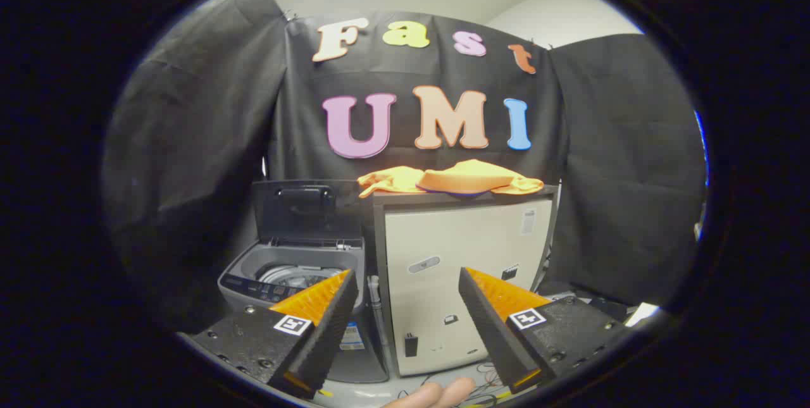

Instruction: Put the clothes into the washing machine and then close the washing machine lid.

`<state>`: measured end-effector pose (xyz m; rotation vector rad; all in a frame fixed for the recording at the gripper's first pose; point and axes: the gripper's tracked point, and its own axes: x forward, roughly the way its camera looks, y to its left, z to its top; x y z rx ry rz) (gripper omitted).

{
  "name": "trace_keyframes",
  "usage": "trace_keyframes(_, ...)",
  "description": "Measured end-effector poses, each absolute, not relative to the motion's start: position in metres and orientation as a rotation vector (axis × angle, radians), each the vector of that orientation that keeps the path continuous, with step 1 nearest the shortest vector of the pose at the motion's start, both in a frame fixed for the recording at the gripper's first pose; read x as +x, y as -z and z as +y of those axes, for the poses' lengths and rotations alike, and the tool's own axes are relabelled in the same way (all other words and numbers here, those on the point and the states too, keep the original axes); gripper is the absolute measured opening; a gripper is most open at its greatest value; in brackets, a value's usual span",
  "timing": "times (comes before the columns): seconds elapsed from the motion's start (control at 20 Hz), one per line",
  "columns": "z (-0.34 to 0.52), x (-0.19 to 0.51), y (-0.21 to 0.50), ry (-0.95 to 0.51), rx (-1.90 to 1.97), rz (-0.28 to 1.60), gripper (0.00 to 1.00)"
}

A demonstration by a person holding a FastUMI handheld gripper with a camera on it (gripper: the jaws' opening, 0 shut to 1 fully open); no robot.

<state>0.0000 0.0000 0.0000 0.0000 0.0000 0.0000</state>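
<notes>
An orange garment point(452, 179) lies crumpled on top of a cream cabinet point(468, 250), well beyond my fingers and above them. To the cabinet's left stands a small grey washing machine point(297, 278) with its dark lid point(307, 212) raised upright, the drum visible inside. My gripper point(406, 284) is open, with a wide gap and nothing between the fingers. The left fingertip overlaps the machine's front right corner in the view.
Black cloth walls the booth on all sides. Cables lie on the floor below the cabinet. A person's fingers point(436, 394) show just beneath the gripper. Some dark gear sits on the floor at the right of the cabinet.
</notes>
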Motion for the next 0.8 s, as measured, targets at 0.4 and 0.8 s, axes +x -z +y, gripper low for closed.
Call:
trace_keyframes(0.4, 0.013, 0.027, 0.013, 0.035, -0.059, 0.014, 0.99)
trace_keyframes(0.8, 0.015, 0.032, 0.000, 0.024, -0.021, -0.034, 0.99)
